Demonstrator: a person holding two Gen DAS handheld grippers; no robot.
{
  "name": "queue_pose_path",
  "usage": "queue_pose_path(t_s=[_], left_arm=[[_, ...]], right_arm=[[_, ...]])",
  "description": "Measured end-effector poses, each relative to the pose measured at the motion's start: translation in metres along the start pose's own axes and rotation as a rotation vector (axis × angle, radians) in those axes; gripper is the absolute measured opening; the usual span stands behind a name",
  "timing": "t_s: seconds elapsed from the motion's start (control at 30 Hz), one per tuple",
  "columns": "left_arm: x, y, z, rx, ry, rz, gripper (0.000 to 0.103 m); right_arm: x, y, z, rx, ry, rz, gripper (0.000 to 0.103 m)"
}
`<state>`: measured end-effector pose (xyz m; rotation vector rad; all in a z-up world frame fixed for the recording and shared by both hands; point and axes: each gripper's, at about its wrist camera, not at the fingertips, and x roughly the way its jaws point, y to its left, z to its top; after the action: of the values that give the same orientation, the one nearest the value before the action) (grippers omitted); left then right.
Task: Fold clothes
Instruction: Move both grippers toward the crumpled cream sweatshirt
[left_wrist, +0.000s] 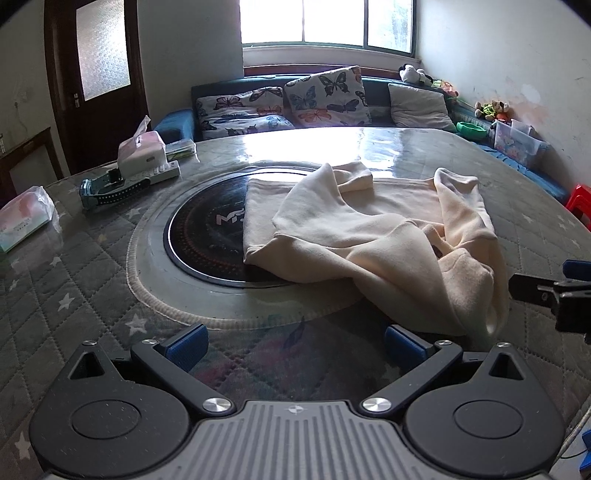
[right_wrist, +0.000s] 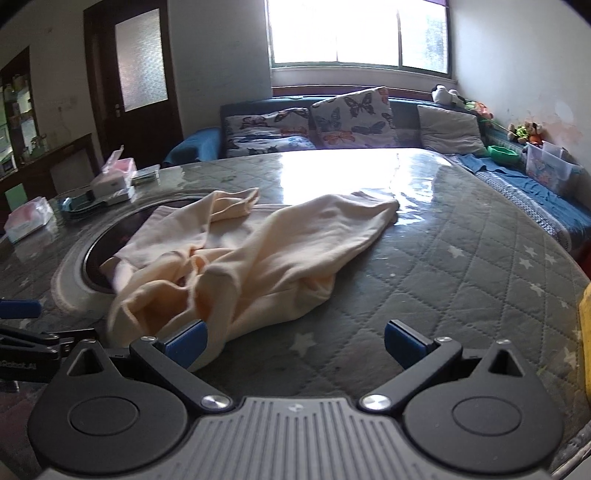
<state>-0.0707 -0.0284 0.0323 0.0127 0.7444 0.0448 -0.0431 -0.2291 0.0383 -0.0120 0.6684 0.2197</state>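
A cream garment (right_wrist: 236, 254) lies crumpled across the middle of the frame on a quilted grey bench (right_wrist: 461, 266) with star patterns, under a glossy clear cover. Its left part drapes over a dark round inset (right_wrist: 99, 258) at centre left. At the bottom, the right claw (right_wrist: 293, 345) stands wide apart, its left blue pad (right_wrist: 186, 341) touching the garment's near edge, the right pad over bare quilting. The left claw (right_wrist: 22, 325) shows at the lower left edge. Tissue packs (right_wrist: 29, 219) sit at the left, and butterfly cushions (right_wrist: 347, 118) line the sofa beneath the window.
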Motion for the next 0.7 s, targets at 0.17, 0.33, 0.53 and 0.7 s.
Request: queue_pose_path(t_s=[0.17,0.33,0.53,0.7], left_arm=[[-0.004,0.001,-0.003,0.002,0.000,0.010,0.103],[-0.006,0.000,-0.006,0.004,0.001,0.013,0.103],[-0.010,-0.004,-0.008,0.014,-0.003,0.011,0.103],[-0.014,-0.008,-0.010,0.021,-0.007,0.010,0.103]], right_arm=[[-0.002,0.009,-0.003,-0.026,0.008,0.012,0.103],[-0.004,0.013,-0.006,-0.033,0.011,0.021,0.103],[-0.008,0.016,-0.008,-0.036,0.010,0.028,0.103],[-0.012,0.018,-0.009,-0.038,-0.002,0.037,0.103]])
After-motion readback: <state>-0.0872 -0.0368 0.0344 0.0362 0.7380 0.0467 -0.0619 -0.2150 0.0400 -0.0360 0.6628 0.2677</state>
